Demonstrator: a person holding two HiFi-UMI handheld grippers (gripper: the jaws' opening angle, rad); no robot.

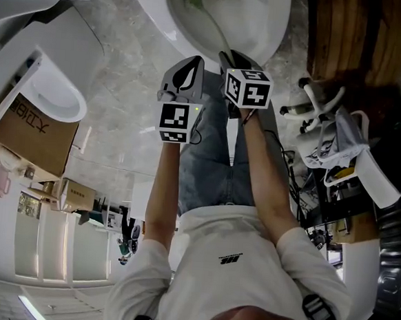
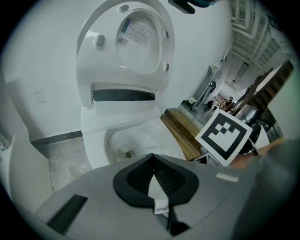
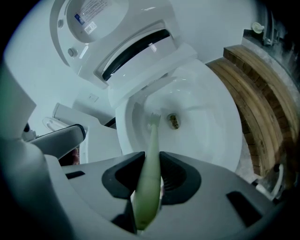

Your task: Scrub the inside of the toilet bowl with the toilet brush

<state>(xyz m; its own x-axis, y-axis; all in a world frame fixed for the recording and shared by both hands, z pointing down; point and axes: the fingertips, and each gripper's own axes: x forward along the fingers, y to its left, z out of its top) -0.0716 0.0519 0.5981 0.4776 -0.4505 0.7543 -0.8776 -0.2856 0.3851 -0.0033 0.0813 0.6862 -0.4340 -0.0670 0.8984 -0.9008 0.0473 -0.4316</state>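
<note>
The toilet bowl (image 3: 213, 136) is open, its lid (image 3: 91, 21) raised upright behind it, and the inside is white and glossy. At the bottom sits the drain opening (image 3: 173, 121), with something small and brownish in it that I cannot make out. Also inside the bowl is the bristle head of the toilet brush (image 3: 152, 140), which rests on the inner wall just beside the drain opening, on its left in the right gripper view. The brush has a pale green handle that runs from the head straight back to the right tongs (image 3: 151, 161). These tongs are closed tight on the handle, one dark jaw pressing on each side, and the end of the handle goes on behind the jaws. The right tongs hang above the front rim of the bowl. The left tongs (image 2: 153, 161) are just beside them, also pointing to the bowl; their jaws meet at the tips and hold nothing. In the left gripper view the marker cube (image 2: 224, 137) of the right tongs shows at the right. A wooden platform (image 3: 255, 93) lies beside the bowl, and a cardboard box (image 1: 33, 132) stands on the grey floor (image 1: 125, 67), well apart from the toilet
</note>
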